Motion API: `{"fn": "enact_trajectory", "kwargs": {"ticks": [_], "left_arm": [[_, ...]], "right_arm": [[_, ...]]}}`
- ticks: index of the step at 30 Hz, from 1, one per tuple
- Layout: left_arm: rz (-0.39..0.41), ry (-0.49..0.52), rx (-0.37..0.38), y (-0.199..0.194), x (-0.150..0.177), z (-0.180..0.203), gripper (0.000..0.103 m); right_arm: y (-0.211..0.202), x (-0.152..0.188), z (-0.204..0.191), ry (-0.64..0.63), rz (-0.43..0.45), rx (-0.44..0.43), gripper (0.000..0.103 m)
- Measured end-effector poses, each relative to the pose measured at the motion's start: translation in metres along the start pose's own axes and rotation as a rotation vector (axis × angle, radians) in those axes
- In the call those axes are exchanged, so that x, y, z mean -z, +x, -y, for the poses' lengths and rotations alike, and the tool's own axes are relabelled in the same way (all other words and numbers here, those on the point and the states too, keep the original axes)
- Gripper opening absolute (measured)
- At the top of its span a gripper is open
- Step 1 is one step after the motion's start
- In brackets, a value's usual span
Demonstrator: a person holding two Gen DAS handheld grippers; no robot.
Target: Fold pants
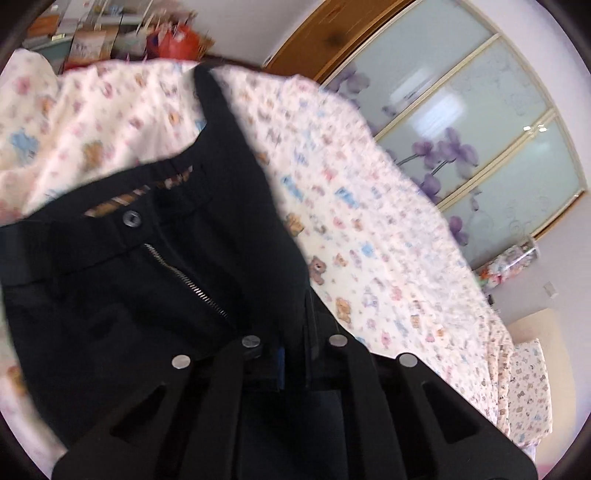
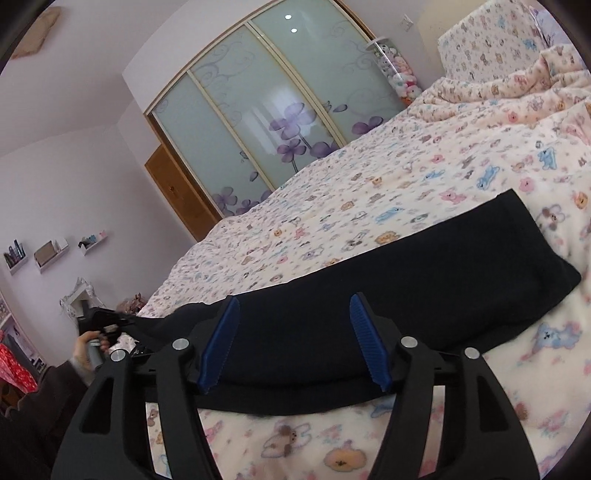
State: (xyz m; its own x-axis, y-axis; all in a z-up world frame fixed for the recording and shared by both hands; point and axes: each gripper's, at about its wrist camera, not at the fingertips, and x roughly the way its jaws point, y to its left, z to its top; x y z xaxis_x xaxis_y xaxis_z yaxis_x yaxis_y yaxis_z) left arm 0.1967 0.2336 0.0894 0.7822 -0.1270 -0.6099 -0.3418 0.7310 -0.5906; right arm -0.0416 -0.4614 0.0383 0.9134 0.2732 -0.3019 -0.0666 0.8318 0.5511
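Black pants [image 1: 155, 280] lie on a bed with a teddy-bear print sheet [image 1: 369, 229]. The left wrist view shows the waistband, a button [image 1: 131, 218] and an open zipper [image 1: 188, 280]. My left gripper [image 1: 291, 332] is shut on the pants fabric near the waist and lifts it. In the right wrist view a pant leg [image 2: 406, 273] stretches across the bed to the right. My right gripper [image 2: 295, 325] is open with blue pads [image 2: 221, 339] spread just above the leg. The left gripper and hand [image 2: 99, 332] show at far left.
A wardrobe with frosted sliding doors and purple flowers [image 2: 258, 118] stands beyond the bed. A crumpled blanket and pillow [image 2: 517, 74] lie at the bed head. Shelves with clutter [image 1: 110, 33] stand behind the bed in the left wrist view.
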Motion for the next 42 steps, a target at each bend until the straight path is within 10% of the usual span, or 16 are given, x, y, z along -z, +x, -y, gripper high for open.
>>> {"fn": "enact_trajectory", "kwargs": {"ticks": [6, 14, 21, 24, 38, 42], "left_arm": [[0.147, -0.008, 0.042, -0.08, 0.059, -0.059, 0.008], [0.06, -0.054, -0.032, -0.054, 0.096, -0.117, 0.019], [0.177, 0.032, 0.103, -0.06, 0.11, -0.102, 0.083], [0.173, 0.091, 0.099, -0.058, 0.11, -0.091, 0.101], [0.177, 0.092, 0.098, -0.053, 0.109, -0.092, 0.101], [0.177, 0.092, 0.096, -0.053, 0.109, -0.093, 0.101]], "right_arm": [[0.0, 0.005, -0.009, -0.017, 0.005, -0.019, 0.064], [0.002, 0.011, -0.017, -0.042, -0.016, -0.03, 0.071], [0.022, 0.023, -0.009, 0.251, -0.19, -0.303, 0.085], [0.044, 0.035, -0.004, 0.337, -0.303, -0.294, 0.067], [0.091, 0.05, 0.009, 0.467, -0.418, 0.014, 0.053], [0.093, 0.045, 0.011, 0.417, -0.313, 0.071, 0.004]]}}
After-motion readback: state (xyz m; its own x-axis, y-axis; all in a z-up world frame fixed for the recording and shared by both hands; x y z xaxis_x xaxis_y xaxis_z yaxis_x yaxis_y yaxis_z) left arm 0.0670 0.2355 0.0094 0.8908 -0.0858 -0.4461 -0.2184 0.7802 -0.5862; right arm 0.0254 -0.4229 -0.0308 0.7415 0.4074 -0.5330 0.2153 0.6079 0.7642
